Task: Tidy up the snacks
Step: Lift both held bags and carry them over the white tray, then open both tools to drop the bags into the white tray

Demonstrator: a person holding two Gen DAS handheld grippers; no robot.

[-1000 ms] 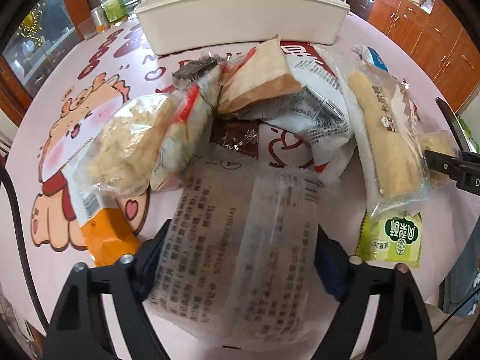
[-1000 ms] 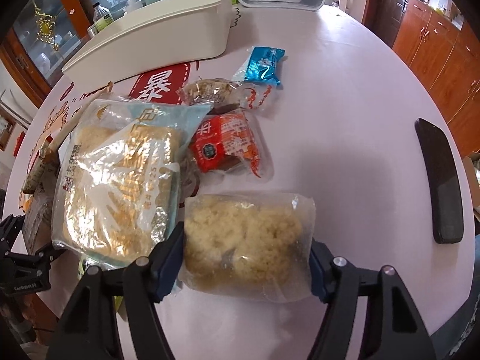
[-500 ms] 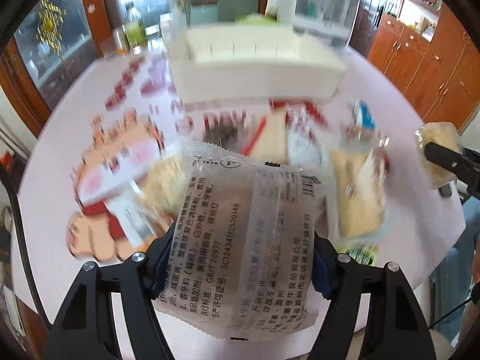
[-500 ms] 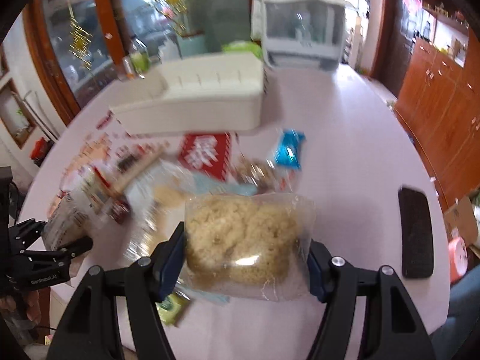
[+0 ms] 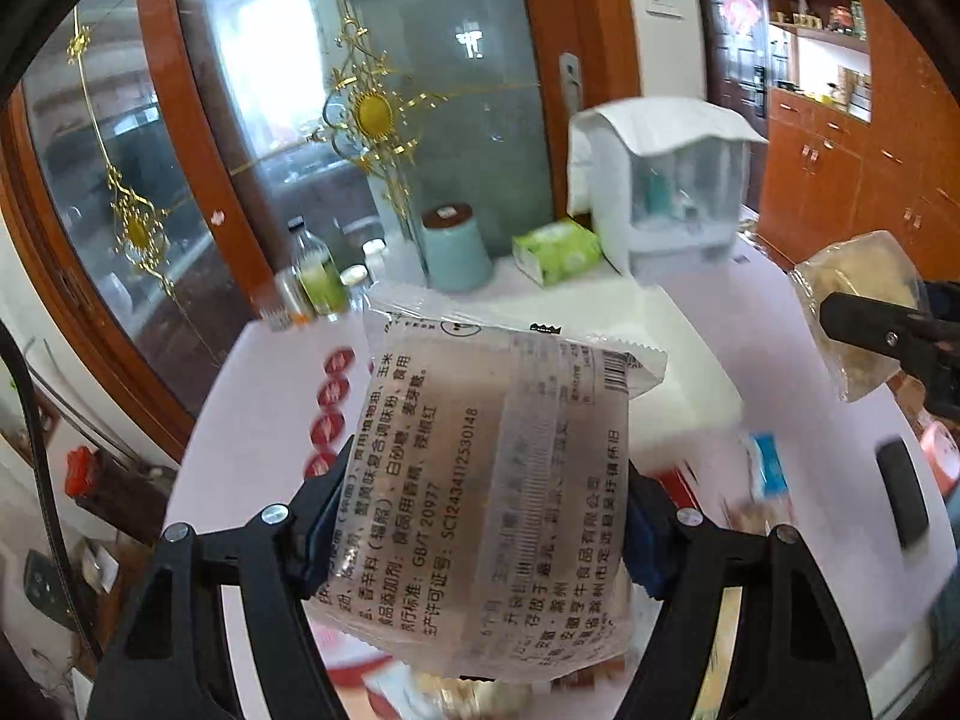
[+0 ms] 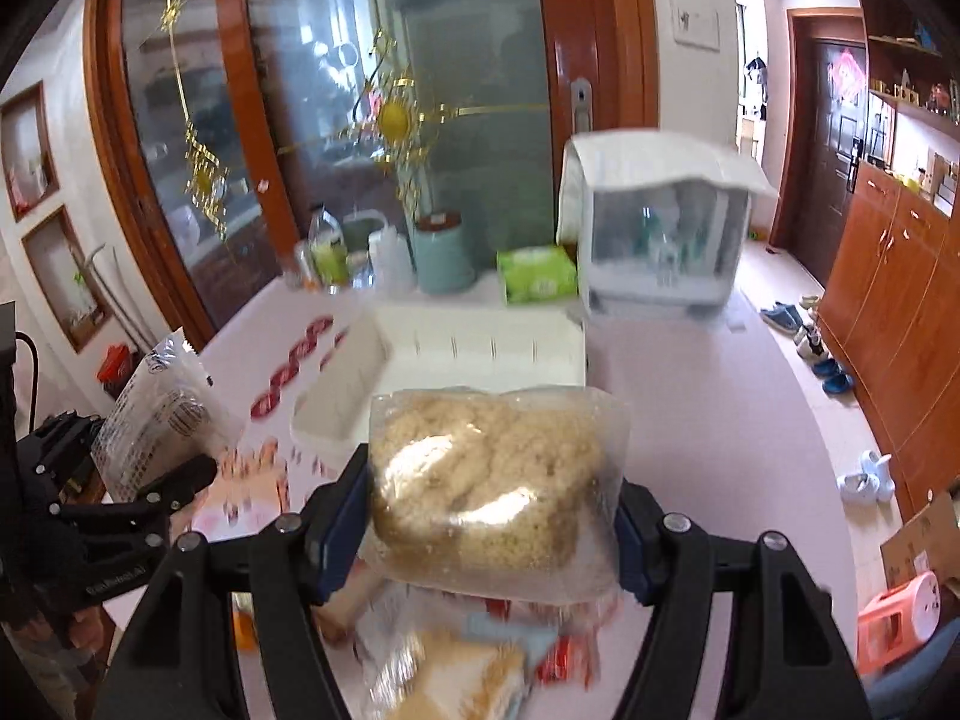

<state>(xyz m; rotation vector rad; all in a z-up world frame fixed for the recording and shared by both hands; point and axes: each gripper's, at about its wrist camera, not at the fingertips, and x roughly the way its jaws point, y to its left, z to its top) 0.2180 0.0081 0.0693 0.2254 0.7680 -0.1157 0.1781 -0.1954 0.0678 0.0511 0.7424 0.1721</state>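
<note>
My left gripper [image 5: 483, 525] is shut on a clear snack packet [image 5: 498, 450] with dark printed text, held high above the table. That packet [image 6: 156, 414] also shows at the left edge of the right wrist view. My right gripper [image 6: 486, 525] is shut on a clear bag of yellow crumbly snack [image 6: 486, 480], also raised. The same bag [image 5: 858, 288] shows at the right of the left wrist view. A long white bin [image 6: 480, 354] stands on the pink table beyond the bag, its top open. More snack packets [image 6: 456, 672] lie blurred below the right gripper.
At the table's far edge stand a white and clear appliance [image 6: 660, 240], a green tissue box [image 6: 537, 273], an upturned teal cup [image 6: 441, 255] and a bottle [image 6: 327, 249]. A black flat device [image 5: 900, 492] and a blue packet [image 5: 765, 462] lie at the right.
Both grippers have risen off the table with their packets and tilted up, so the glass doors and far edge of the table now fill the views. The snack pile has dropped below.
</note>
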